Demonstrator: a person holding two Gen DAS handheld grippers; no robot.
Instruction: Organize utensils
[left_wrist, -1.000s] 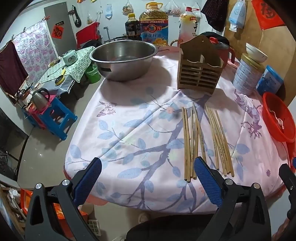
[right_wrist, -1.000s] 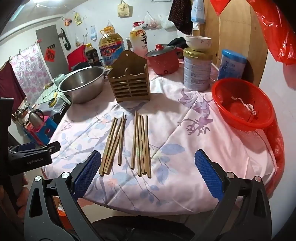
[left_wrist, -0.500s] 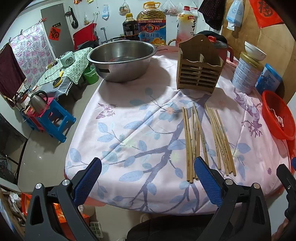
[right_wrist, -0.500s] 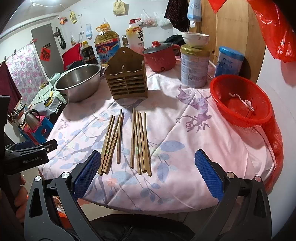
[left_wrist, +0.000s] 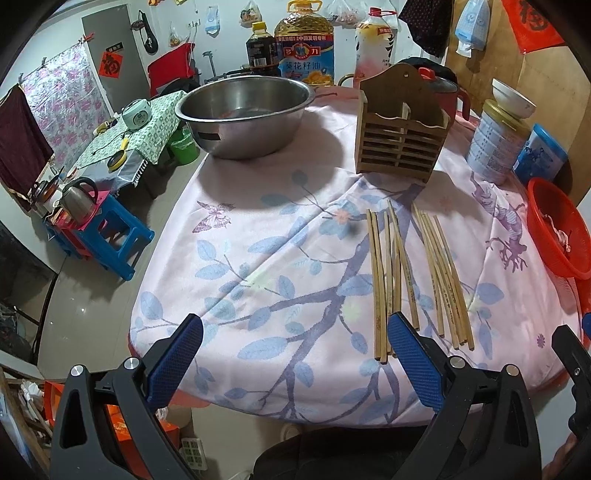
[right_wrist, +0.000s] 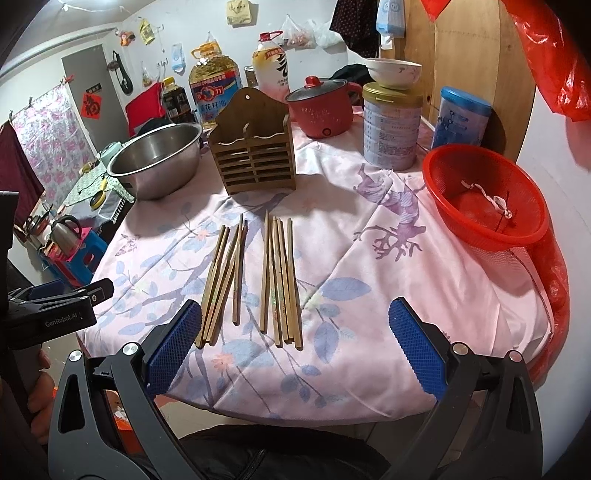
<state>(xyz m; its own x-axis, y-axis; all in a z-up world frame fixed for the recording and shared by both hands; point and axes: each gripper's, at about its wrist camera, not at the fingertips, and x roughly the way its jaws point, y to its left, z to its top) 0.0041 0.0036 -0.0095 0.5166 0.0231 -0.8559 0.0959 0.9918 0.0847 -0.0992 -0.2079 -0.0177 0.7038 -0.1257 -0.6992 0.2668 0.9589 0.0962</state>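
Two bunches of wooden chopsticks lie side by side on the flowered cloth: a left bunch (left_wrist: 388, 280) (right_wrist: 223, 284) and a right bunch (left_wrist: 445, 280) (right_wrist: 282, 280). A slatted wooden utensil holder (left_wrist: 400, 136) (right_wrist: 255, 158) stands upright behind them. My left gripper (left_wrist: 295, 358) is open and empty at the table's near edge, left of the chopsticks. My right gripper (right_wrist: 295, 347) is open and empty, just in front of the chopsticks' near ends. The left gripper also shows at the left edge of the right wrist view (right_wrist: 55, 306).
A steel basin (left_wrist: 245, 110) (right_wrist: 157, 162) stands at the back left. A red basket (right_wrist: 484, 195) overhangs the right edge. A tin (right_wrist: 391, 125) with a bowl on top, a blue canister (right_wrist: 461, 122), a red pot (right_wrist: 321, 107) and oil bottles (left_wrist: 304, 48) line the back.
Both grippers have drifted slightly closer to the table; the chopsticks sit a little lower and nearer in both views. Both stay open and empty.
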